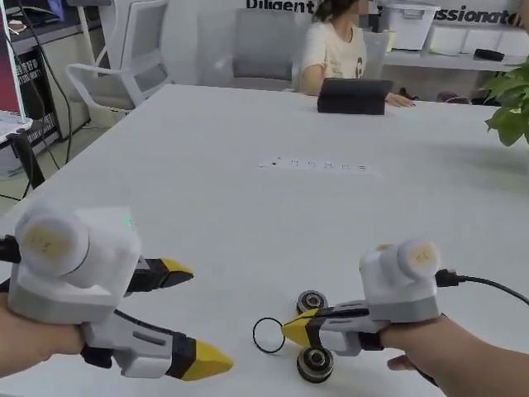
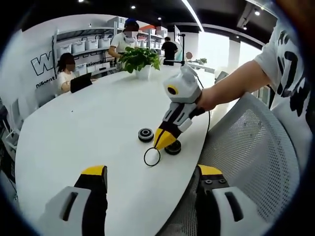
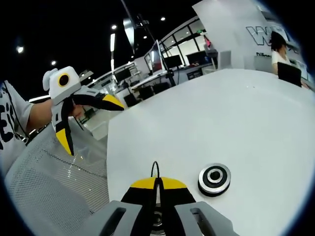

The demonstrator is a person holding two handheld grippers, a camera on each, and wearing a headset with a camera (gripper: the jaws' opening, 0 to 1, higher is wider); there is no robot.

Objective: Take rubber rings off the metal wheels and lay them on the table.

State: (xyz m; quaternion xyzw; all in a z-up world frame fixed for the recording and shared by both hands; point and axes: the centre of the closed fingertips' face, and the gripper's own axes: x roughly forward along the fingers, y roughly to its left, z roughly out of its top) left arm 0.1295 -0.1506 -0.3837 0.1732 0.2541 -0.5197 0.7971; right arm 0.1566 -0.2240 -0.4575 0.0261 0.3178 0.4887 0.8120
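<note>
A big white tabletop (image 1: 248, 207) stretches across an office, with a person (image 1: 335, 50) sitting at its far end. The left tool (image 1: 202, 314) is spread wide and holds nothing, kept off to the side. The right tool (image 1: 289, 329) is pressed together, pinching the thin rubber ring (image 1: 269, 335) low by the tabletop, likely to lay it down. The far wheel (image 1: 312, 300) and near wheel (image 1: 315, 362) sit just beside it.
</note>
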